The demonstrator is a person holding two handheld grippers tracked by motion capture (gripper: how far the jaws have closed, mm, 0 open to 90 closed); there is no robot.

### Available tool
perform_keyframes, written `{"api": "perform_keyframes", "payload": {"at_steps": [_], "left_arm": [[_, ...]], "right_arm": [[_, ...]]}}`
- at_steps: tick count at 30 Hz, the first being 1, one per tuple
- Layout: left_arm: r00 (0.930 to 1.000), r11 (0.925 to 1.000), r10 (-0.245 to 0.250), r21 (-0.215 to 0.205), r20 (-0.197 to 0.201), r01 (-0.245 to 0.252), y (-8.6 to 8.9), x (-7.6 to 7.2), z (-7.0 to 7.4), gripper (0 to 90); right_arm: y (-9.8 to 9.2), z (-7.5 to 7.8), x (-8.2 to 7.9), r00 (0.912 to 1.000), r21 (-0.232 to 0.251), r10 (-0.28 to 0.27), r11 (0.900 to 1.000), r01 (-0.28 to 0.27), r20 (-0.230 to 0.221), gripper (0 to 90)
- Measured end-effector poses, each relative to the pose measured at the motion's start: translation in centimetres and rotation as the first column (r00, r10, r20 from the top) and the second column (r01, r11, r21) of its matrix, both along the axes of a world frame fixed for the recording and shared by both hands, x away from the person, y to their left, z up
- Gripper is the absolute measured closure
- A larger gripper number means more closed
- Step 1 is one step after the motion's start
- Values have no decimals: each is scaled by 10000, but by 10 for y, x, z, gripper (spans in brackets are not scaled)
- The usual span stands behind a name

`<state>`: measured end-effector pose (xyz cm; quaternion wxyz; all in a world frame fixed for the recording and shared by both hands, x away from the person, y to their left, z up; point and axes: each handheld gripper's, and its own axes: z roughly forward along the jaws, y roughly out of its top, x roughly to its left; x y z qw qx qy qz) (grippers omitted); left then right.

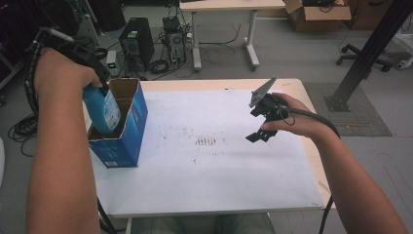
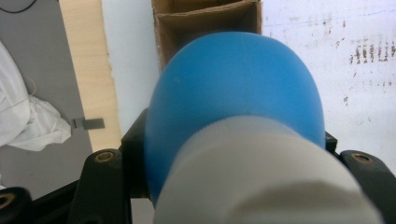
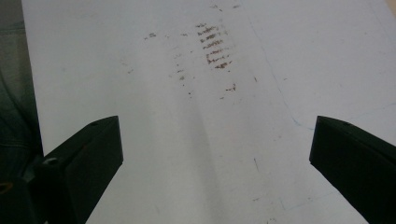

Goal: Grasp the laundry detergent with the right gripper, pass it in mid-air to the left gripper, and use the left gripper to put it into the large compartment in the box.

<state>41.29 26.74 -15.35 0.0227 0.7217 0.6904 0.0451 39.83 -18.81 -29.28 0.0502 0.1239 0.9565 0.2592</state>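
A blue bottle (image 1: 103,109) with a white label hangs tilted at the left, its lower end inside the open top of a blue cardboard box (image 1: 124,141). My left gripper (image 1: 100,85) is shut on the bottle's upper part. In the left gripper view the blue bottle (image 2: 233,84) and its white cap (image 2: 261,172) sit between the black fingers (image 2: 100,186), above the box's brown divided inside (image 2: 205,18). My right gripper (image 1: 255,124) hovers over the table's right half, open. In the right gripper view that gripper (image 3: 215,158) has nothing between its jaws.
The white table top (image 1: 219,185) carries brown scuff marks (image 1: 205,141) at its middle, also seen as marks (image 3: 215,46) ahead of the right gripper. Beyond the far edge stand a computer tower (image 1: 136,41), a desk (image 1: 224,7) and a black post (image 1: 365,53).
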Motion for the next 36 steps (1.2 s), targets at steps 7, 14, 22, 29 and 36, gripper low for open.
{"api": "perform_keyframes", "payload": {"at_steps": [7,14,22,29,36], "left_arm": [[9999,10000,34,-76,-159,-35,2,2,-15,391],[9997,10000,65,-48,-245,-66,3,3,-32,391],[9990,9998,74,-155,-430,-81,4,6,-55,390],[9992,9999,103,-71,-385,-106,4,9,-73,391],[9985,9997,140,-187,-531,-150,4,11,-90,391]], "right_arm": [[-1,0,0,10000,-2,-28,10000,28,-11,26],[0,-2,0,10000,40,14,10000,-14,-58,27],[2,-5,0,9999,57,39,10000,-38,-111,27],[1,-6,0,9999,92,17,10000,-16,-155,27],[-1,-9,0,9998,83,-1,10000,2,-207,27]]}}
